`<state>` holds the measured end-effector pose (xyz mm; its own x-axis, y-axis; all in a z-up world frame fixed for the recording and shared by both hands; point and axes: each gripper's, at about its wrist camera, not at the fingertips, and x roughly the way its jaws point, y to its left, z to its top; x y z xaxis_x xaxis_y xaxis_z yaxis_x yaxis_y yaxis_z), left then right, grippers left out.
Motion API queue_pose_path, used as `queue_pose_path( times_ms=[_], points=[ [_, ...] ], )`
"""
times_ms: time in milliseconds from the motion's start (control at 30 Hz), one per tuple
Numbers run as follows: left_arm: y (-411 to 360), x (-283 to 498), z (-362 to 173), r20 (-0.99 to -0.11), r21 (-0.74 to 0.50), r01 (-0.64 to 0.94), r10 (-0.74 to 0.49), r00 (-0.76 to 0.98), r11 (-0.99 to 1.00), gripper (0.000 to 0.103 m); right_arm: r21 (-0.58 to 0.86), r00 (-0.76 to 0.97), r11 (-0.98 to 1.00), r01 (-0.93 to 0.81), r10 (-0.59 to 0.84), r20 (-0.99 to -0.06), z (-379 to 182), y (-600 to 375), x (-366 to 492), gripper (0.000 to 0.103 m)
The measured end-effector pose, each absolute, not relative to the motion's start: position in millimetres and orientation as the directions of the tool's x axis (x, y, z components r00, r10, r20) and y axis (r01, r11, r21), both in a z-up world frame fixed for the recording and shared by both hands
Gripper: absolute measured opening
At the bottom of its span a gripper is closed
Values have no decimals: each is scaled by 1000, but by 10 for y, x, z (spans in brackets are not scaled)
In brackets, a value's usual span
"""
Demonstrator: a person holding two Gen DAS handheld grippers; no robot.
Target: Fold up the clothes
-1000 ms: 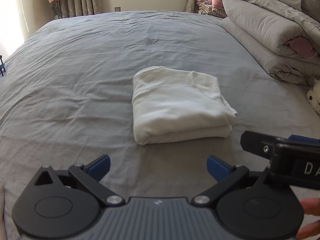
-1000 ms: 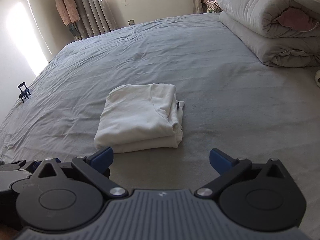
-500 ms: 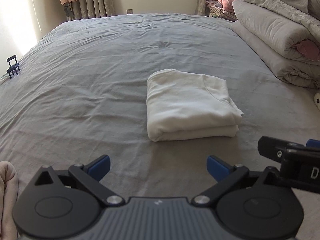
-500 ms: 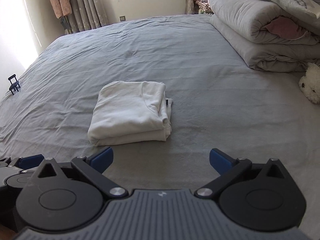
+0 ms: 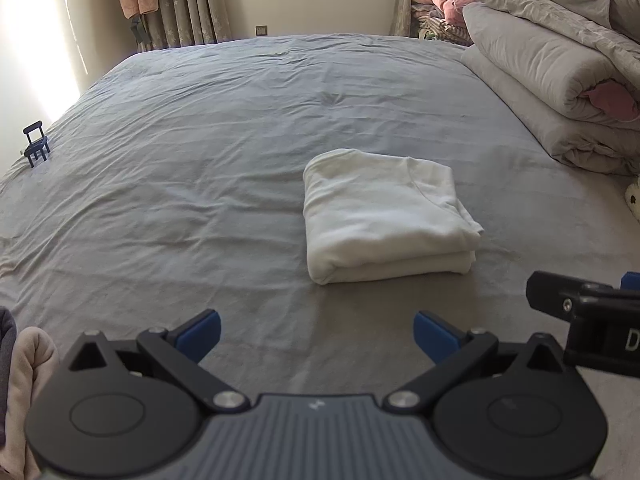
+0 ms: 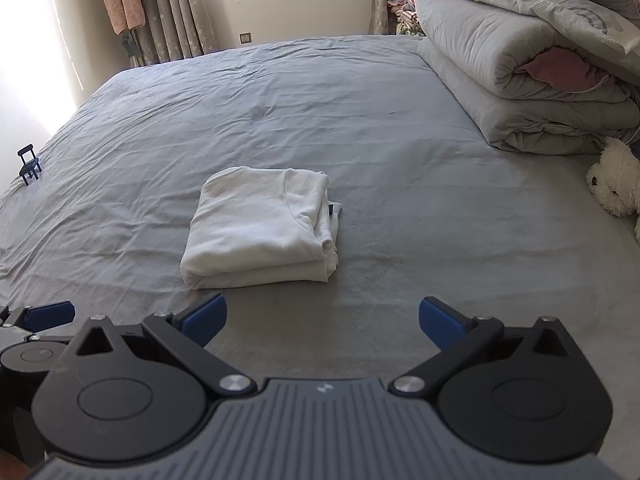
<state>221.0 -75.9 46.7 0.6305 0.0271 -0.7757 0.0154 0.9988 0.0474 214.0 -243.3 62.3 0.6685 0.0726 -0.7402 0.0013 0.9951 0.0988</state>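
White garment (image 5: 384, 216) lies folded square on the bed (image 5: 200, 160); your left gripper (image 5: 316, 334) and right gripper (image 6: 322, 318) gape empty (folding looks finished).

Plush toy (image 5: 633, 200): cut by right edge in left view. Right gripper (image 5: 580, 304): cropped there too (partial letter "D" only). Pale and dark fabric (image 5: 24, 380): cut at lower-left corner, unidentifiable. Rolled grey duvet (image 6: 520, 60): runs past the frame's right edge.
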Motion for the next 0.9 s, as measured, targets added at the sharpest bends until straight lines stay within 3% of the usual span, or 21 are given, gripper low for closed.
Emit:
queue_pose_path(
  times_ms=[900],
  points=[
    [-754,2122,544,-788,49,23,24,616,999,103,78,667,997,-1,59,-742,726,-2407,2055,103]
  ],
)
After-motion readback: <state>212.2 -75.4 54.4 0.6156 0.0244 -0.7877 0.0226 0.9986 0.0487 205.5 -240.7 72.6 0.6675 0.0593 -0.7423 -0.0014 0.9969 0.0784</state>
